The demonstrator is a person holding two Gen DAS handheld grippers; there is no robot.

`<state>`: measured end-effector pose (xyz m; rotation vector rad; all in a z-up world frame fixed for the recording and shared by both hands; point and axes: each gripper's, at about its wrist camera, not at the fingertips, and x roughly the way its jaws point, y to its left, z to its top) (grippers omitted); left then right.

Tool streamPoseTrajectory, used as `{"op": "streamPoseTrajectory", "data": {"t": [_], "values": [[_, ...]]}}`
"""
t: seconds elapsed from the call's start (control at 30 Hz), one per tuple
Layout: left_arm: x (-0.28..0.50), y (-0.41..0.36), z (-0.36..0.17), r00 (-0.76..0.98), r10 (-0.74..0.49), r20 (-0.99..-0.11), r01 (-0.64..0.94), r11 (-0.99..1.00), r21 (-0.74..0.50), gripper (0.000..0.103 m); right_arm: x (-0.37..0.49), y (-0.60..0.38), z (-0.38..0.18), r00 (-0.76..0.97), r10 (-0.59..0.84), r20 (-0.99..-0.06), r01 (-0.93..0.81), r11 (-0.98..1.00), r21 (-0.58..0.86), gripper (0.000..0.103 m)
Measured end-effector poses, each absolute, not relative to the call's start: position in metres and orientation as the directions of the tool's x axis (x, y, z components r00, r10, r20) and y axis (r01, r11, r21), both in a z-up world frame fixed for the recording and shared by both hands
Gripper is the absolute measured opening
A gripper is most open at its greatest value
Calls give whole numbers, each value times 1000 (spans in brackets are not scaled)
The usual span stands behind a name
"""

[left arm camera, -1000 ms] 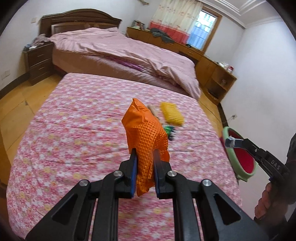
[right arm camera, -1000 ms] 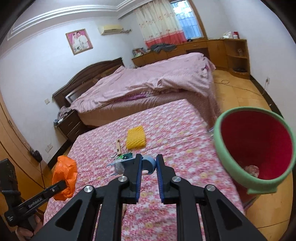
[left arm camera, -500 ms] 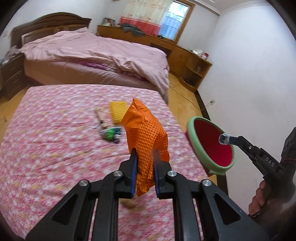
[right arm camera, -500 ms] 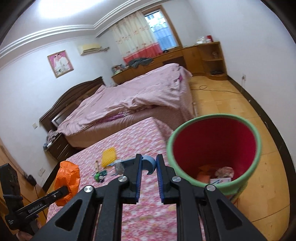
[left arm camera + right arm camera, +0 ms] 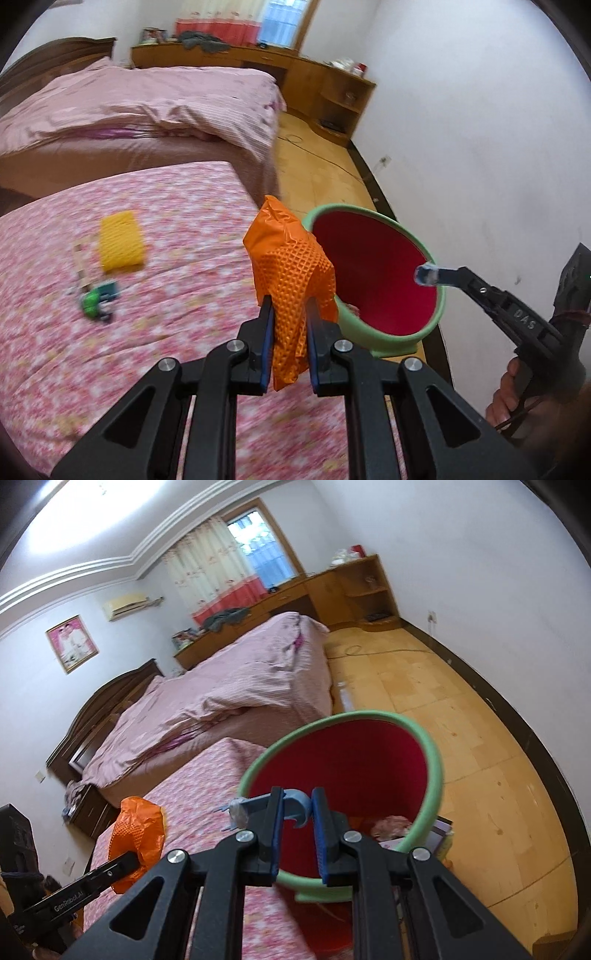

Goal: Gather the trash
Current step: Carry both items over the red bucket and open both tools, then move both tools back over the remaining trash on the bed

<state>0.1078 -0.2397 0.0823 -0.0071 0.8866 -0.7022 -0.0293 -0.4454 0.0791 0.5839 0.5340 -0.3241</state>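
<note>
My left gripper [image 5: 289,325] is shut on a crumpled orange textured wrapper [image 5: 291,273], held above the floral bed cover just left of the red bin with a green rim [image 5: 376,273]. My right gripper [image 5: 297,812] is shut on a light blue plastic piece [image 5: 295,805] and hangs over the bin's mouth [image 5: 343,764]. In the left wrist view the right gripper [image 5: 428,275] shows from the side over the bin. The orange wrapper [image 5: 138,827] appears at lower left in the right wrist view. A yellow pack [image 5: 120,242] and small green and wooden scraps [image 5: 94,295] lie on the cover.
The bin stands on the wooden floor [image 5: 461,720] beside the bed with the floral cover [image 5: 166,229]; some trash lies in its bottom [image 5: 391,827]. A second bed with a pink quilt [image 5: 147,99] is behind. Wooden cabinets [image 5: 332,92] line the far wall.
Both grippers have swung to the right from over the bed toward the bin. The bin has grown larger and more central in both views. Both grips are unchanged.
</note>
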Motion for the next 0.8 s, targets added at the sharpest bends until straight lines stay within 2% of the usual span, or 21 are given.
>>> {"op": "streamPoseTrajectory", "data": {"t": [0.43,0.5,0.57,0.67,0.8], "values": [[126,-314,54,341,-581,-739,626,727,-282,15,-25,-482,41,772,-143,-619,496,744,447,20],[127,-319,52,334,-589,-736,629,721,-291,19,-22,-483,41,776,-138,-616,492,745,452,20],[127,-323,52,335,-588,-736,634,718,-285,33,-22,-485,41,776,-140,-615,492,745,451,23],[126,-326,52,340,-589,-733,642,715,-277,39,-22,-486,41,781,-139,-608,486,747,454,27],[128,-330,51,333,-588,-737,643,714,-278,39,-22,-488,40,783,-134,-608,486,742,462,28]]}}
